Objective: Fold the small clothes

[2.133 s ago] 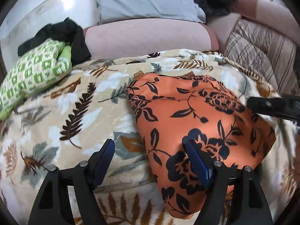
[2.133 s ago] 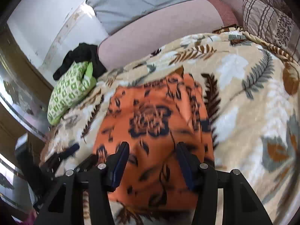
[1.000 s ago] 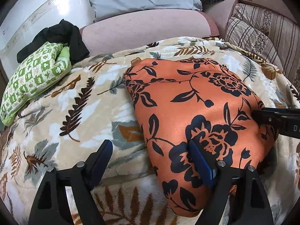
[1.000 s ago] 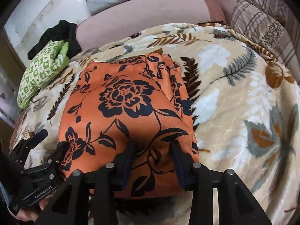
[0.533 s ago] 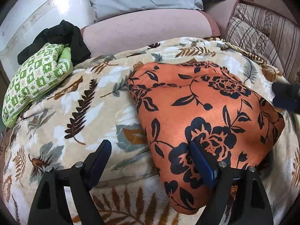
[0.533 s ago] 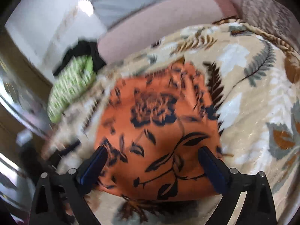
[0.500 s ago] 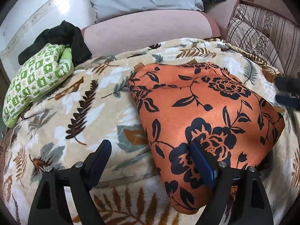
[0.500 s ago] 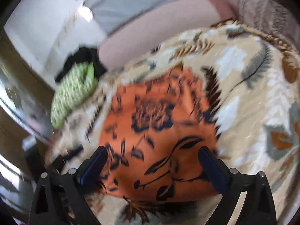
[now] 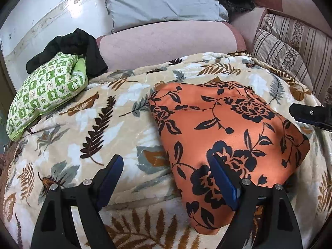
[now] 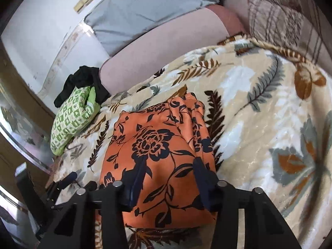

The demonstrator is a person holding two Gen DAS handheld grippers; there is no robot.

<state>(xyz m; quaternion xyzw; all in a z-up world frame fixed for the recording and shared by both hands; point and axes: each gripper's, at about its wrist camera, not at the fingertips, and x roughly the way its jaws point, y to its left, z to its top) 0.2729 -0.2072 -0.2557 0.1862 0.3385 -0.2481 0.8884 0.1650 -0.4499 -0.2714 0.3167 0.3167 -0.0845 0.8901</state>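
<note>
**Fingers (image 9: 112,174), left gripper (image 9: 166,159).** Spread wide, nothing held. They straddle the left edge of the cloth (image 9: 228,124): one finger is over the orange fabric, the other over bare blanket (image 9: 83,124).

**Fingers (image 10: 199,172), right gripper (image 10: 170,161).** About half open, the jaws having just been closing. A low hump of the cloth (image 10: 157,141) sits between the pads. Whether they press on it cannot be told.

**Cloth.** Orange with a black flower print, already folded into a thick pad. It lies on the blanket by the near edge. The long axis runs from the near edge away toward the sofa back (image 9: 166,41). The far end is bunched in pleats.

**Relation for the next move (judgement).**
- The cloth lies straight ahead of the right fingers and under them, so the right hand is the nearer one, at the near short end.
- A further fold would likely carry this end along the long axis toward the far end.
- The left hand is placed to take the near left corner.

**Other items.**
- Green-checked bundle (image 9: 45,91), at the far left corner of the blanket.
- Black garment (image 9: 83,41), behind the bundle.
</note>
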